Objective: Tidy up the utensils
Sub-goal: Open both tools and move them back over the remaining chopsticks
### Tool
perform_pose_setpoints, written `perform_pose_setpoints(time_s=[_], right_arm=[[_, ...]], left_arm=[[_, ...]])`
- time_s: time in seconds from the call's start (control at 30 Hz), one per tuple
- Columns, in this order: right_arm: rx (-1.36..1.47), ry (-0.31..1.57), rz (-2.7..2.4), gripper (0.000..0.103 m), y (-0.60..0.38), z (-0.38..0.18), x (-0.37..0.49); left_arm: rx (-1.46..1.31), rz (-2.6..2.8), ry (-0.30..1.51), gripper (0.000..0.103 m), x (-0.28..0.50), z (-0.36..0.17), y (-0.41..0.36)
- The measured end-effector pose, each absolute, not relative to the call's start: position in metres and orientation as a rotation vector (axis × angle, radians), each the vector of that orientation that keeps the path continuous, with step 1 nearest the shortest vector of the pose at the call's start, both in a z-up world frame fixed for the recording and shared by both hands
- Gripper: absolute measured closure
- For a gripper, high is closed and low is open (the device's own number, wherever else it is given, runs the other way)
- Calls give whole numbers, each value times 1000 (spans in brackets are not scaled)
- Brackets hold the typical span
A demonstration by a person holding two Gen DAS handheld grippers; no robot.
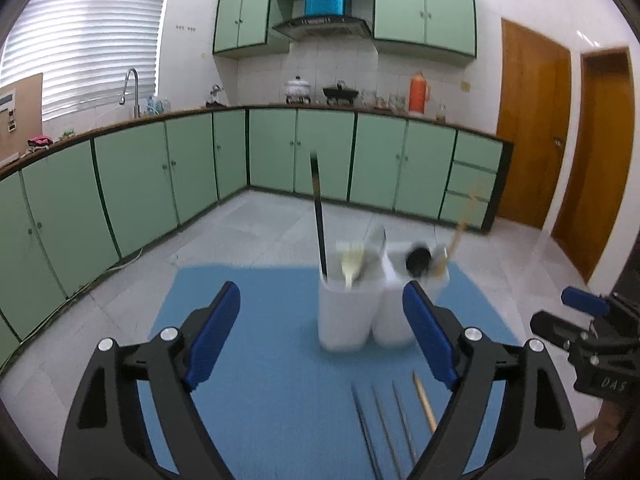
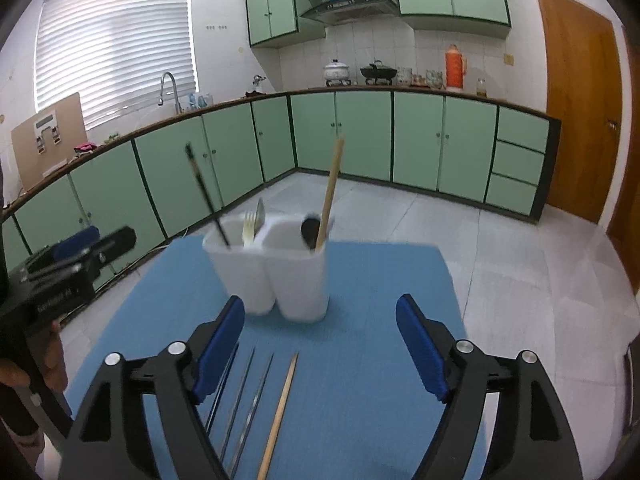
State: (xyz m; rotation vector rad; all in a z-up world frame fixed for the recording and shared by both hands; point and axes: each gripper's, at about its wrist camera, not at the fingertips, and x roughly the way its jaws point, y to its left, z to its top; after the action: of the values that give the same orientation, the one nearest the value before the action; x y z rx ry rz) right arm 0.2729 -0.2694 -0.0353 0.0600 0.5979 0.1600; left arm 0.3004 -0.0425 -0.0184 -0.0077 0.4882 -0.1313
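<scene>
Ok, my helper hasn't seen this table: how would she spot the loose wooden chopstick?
Find the blue mat with the white utensil holder. In front of it lie four sticks; the wooden chopstick is rightmost, pale tan while its neighbours are dark or metallic.

A blue mat (image 2: 380,280) covers the table. On it stands a white two-compartment utensil holder (image 2: 276,280). Nearer the camera, three metal chopsticks (image 2: 244,396) and one wooden chopstick (image 2: 280,412) lie side by side.
</scene>
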Motion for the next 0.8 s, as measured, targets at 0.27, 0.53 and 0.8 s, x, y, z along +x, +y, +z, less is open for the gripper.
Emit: perform_pose_setpoints(time_s=[0.27,0.53,0.8], right_arm=[[79,652,134,26,-267,-75,216],[94,706,128,30,-255,-116,166],[97,709,104,44,-239,-145,130]], left_arm=[[-6,-128,581,21,236,-63,-32],[21,-130,661,21,188,-100,-26],[19,-128,740,24,154,-138,-22]])
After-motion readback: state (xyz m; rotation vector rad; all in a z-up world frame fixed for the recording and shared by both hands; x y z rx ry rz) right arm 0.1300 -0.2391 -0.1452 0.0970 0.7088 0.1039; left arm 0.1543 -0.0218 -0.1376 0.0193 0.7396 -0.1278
